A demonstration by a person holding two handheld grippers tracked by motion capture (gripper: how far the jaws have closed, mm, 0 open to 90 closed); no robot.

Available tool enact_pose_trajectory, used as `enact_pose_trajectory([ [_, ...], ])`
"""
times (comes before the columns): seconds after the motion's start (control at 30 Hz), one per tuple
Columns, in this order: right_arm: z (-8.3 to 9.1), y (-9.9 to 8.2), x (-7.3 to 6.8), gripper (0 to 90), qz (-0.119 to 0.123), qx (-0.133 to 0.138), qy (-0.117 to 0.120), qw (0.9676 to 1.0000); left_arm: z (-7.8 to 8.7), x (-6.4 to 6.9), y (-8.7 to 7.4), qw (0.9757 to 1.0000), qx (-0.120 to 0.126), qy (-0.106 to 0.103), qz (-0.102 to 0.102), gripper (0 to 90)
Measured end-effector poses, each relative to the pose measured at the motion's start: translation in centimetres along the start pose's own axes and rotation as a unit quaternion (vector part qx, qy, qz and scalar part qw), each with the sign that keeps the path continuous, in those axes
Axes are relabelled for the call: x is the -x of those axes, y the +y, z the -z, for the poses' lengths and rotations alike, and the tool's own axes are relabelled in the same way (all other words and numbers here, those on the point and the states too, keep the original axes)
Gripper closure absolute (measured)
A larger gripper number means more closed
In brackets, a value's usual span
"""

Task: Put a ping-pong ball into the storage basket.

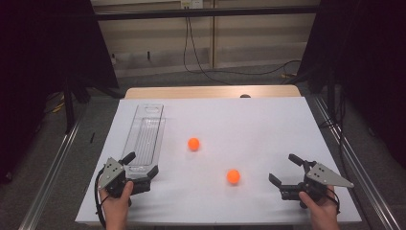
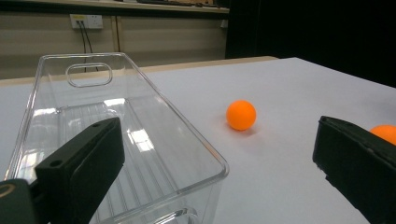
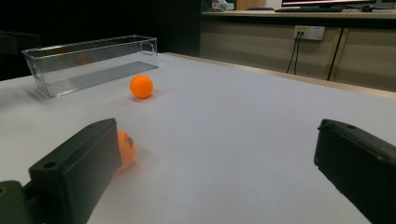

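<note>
The white table (image 1: 249,124) carries 2 orange balls and a clear tray (image 1: 143,136). On the high view, the tray lies at about 9 o'clock from the table's middle, with its long side running away from the person. The far ball (image 1: 193,143) sits just beside the tray, at its 3 o'clock, not touching it. The near ball (image 1: 233,176) lies at 5 o'clock from the far ball, well apart from it, between the 2 claws.

The left claw (image 1: 142,168) is at the near end of the tray, at about 8 o'clock on the table. Its jaws stand wide and nothing is between the pads. In the left gripper view, 1 jaw is in front of the tray's near wall and the other is over bare table, with the far ball ahead.

The right claw (image 1: 286,170) is at about 4 o'clock on the table, with the near ball at its 9 o'clock. Its jaws are wide too and hold nothing. In the right gripper view, the near ball is partly hidden behind 1 jaw, and whether they touch cannot be told.
</note>
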State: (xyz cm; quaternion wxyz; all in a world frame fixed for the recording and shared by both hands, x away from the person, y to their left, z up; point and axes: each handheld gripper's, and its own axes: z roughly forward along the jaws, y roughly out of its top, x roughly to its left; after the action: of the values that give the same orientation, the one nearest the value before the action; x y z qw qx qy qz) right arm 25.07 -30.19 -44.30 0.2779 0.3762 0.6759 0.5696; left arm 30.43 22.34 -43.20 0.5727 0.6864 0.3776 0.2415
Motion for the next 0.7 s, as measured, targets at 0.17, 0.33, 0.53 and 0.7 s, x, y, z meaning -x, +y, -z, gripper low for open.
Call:
enact_pose_trajectory([
  [0.17,-0.04,0.01,0.01,0.1,0.000,0.001,0.000,1.0000,-0.12,0.06,0.08,1.0000,-0.001,-0.001,-0.001,2.3],
  [0.33,-0.05,0.01,0.01,0.2,0.001,0.001,0.002,1.0000,-0.23,0.06,0.12,1.0000,0.001,-0.006,0.005,2.3],
  [0.53,-0.05,0.02,0.04,0.2,0.002,0.001,0.001,1.0000,-0.33,0.27,0.32,0.9999,0.001,-0.010,0.002,2.3],
  [0.7,-0.04,0.02,0.04,0.1,0.002,0.000,0.001,1.0000,-0.53,0.50,0.47,0.9998,0.001,-0.019,0.005,2.3],
])
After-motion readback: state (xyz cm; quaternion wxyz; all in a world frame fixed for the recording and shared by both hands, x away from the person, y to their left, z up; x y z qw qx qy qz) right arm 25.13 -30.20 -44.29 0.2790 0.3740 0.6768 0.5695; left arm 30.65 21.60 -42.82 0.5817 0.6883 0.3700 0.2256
